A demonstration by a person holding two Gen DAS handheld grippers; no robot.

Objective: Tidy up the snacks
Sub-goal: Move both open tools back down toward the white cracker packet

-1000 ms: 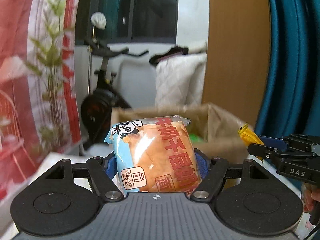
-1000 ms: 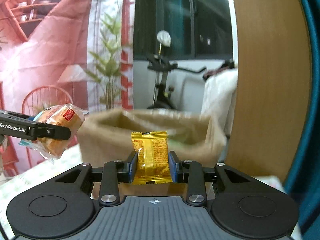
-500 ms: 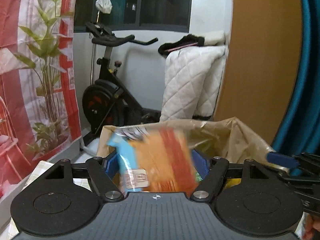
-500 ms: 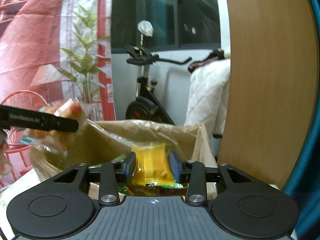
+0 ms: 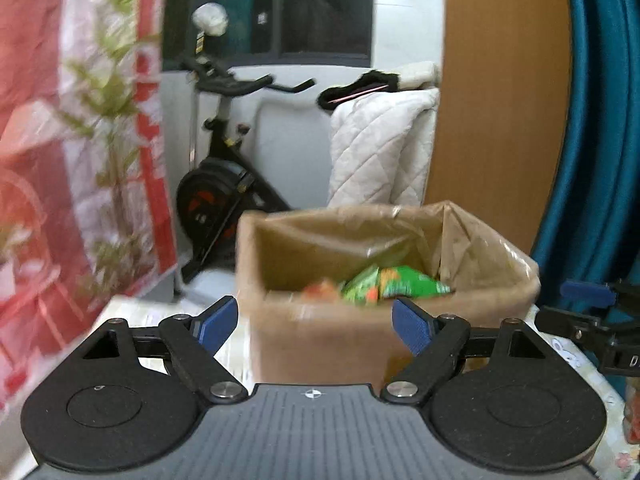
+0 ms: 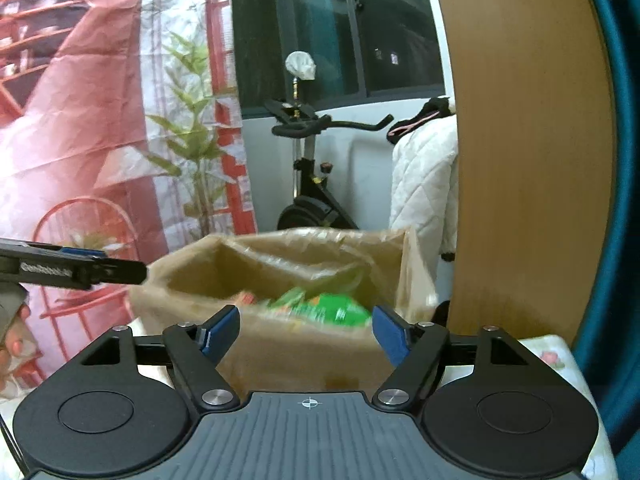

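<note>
My left tool (image 5: 314,322) is spread wide and nothing is between its blue pads (image 5: 412,326); its jaws have just been opening. My right tool (image 6: 306,330) is also spread and empty, and its jaws too have just been opening. Both stand close before the box (image 5: 320,344), which is lined with a brown bag (image 6: 412,280) and stands on the table (image 6: 556,356). In the box lie the snacks (image 5: 400,282), green and orange packets, blurred, so I cannot read them. In the right view I see my left tool from the side, with a hand (image 6: 14,332) under it. Behind the box are an exercise bike (image 5: 224,200), a white quilt (image 5: 384,152) and a red printed curtain (image 6: 100,120).
</note>
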